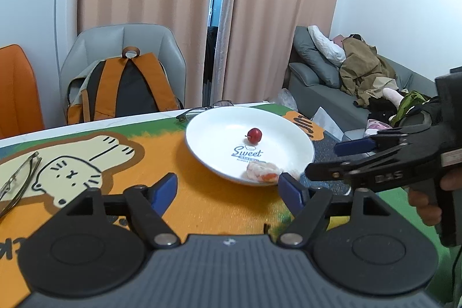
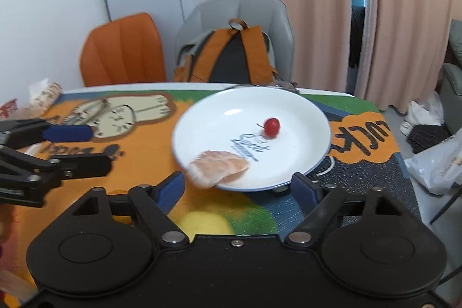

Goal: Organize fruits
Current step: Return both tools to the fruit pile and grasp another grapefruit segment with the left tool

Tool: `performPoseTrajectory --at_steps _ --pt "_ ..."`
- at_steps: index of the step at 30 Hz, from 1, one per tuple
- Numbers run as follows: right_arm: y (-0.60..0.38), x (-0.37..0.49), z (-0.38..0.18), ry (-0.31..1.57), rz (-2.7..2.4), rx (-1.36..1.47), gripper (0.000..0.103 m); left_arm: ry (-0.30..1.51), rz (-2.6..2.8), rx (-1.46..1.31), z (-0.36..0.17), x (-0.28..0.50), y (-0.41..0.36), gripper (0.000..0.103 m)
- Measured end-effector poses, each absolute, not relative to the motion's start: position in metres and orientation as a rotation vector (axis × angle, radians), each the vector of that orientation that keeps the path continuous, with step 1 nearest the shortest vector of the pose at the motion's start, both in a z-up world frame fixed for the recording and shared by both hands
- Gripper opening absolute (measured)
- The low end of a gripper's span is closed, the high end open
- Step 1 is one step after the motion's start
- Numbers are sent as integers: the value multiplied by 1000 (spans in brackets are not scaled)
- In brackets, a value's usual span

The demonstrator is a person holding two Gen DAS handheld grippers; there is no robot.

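Observation:
A white plate [image 1: 219, 132] printed "Sweet" lies on the cartoon table mat. On it rests a small red cherry [image 1: 254, 134] near the middle. A peeled citrus piece [image 1: 262, 173] lies at the plate's near rim. My left gripper [image 1: 228, 189] is open just short of that rim, with nothing between its blue pads. In the right wrist view the same plate [image 2: 288, 111], cherry [image 2: 272, 126] and citrus piece [image 2: 219, 168] show. My right gripper [image 2: 239, 189] is open and empty before the plate's near edge. Each gripper appears in the other's view, the right gripper [image 1: 326, 160] from the right and the left gripper [image 2: 83, 146] from the left.
One pair of glasses [image 1: 17, 184] lies on the mat at the left, another [image 1: 202, 109] behind the plate. A backpack [image 1: 127, 88] sits on a grey chair beyond the table, beside an orange chair [image 2: 121, 51]. Plastic bags [image 2: 436, 163] lie past the table's right edge.

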State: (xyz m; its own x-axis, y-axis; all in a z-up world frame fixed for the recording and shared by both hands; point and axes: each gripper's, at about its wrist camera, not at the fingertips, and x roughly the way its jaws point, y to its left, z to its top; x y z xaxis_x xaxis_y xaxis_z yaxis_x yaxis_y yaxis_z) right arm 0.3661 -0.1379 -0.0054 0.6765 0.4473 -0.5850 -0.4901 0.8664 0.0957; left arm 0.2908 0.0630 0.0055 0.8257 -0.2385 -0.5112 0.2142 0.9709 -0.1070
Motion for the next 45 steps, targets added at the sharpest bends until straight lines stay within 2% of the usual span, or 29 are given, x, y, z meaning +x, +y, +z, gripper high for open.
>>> performPoseTrajectory --at_steps 4,12,23,45 --pt "-139 345 -1 599 550 -70 89 541 -250 -42 4 277 67 76" --pt "-137 300 0 554 603 -53 94 530 -272 22 -10 252 68 82" --pt "-128 253 -22 547 614 -75 97 536 -270 101 -37 234 67 85" --pt "-110 209 -47 622 710 -59 98 568 -300 81 -55 242 81 83"
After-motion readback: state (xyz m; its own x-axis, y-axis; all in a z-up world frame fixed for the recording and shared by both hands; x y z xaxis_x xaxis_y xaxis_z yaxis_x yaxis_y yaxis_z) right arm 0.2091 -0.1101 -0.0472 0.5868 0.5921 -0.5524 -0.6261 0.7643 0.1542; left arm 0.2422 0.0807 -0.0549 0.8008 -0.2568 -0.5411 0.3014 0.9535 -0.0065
